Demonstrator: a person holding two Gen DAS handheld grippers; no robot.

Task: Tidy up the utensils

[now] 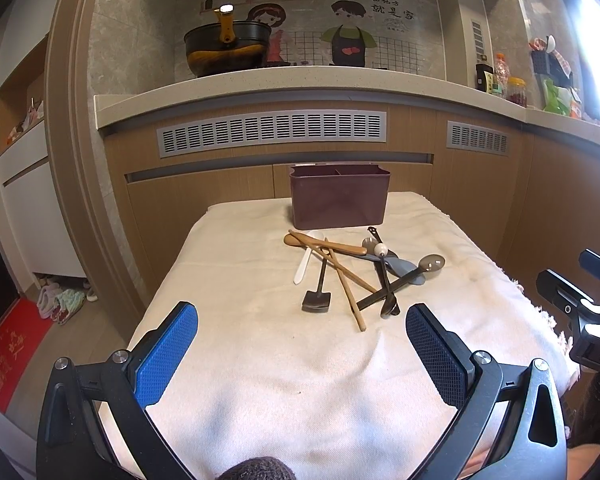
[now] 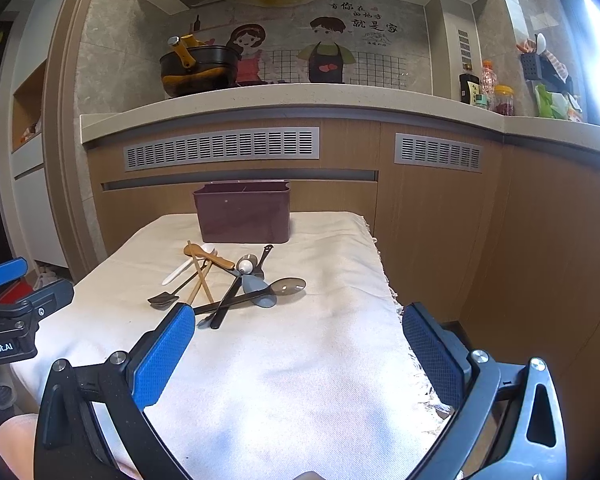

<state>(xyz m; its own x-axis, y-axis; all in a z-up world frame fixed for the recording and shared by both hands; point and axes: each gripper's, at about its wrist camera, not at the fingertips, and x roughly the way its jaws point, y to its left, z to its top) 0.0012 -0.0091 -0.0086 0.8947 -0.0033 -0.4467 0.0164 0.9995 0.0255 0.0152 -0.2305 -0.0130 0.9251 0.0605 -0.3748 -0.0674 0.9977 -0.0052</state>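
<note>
While both my left gripper (image 1: 302,330) and right gripper (image 2: 296,330) hover spread wide and empty, the tangled wood, plastic and metal utensils (image 1: 352,276) lie before the maroon plastic caddy (image 1: 339,196) on the cloth-covered table (image 1: 236,272); light, stiff, slippery, so I'd pinch mid-handle

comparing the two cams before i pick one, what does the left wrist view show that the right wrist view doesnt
Only the left wrist view shows the red floor mat and shoes low on the left, plus the right tongs' body at its right edge.

Only the right wrist view shows the left tongs' body at its left edge, and the cloth's fringed right edge more fully.

Both show the maroon utensil holder, the utensil pile on the cream cloth, and open tongs, left and right.
</note>
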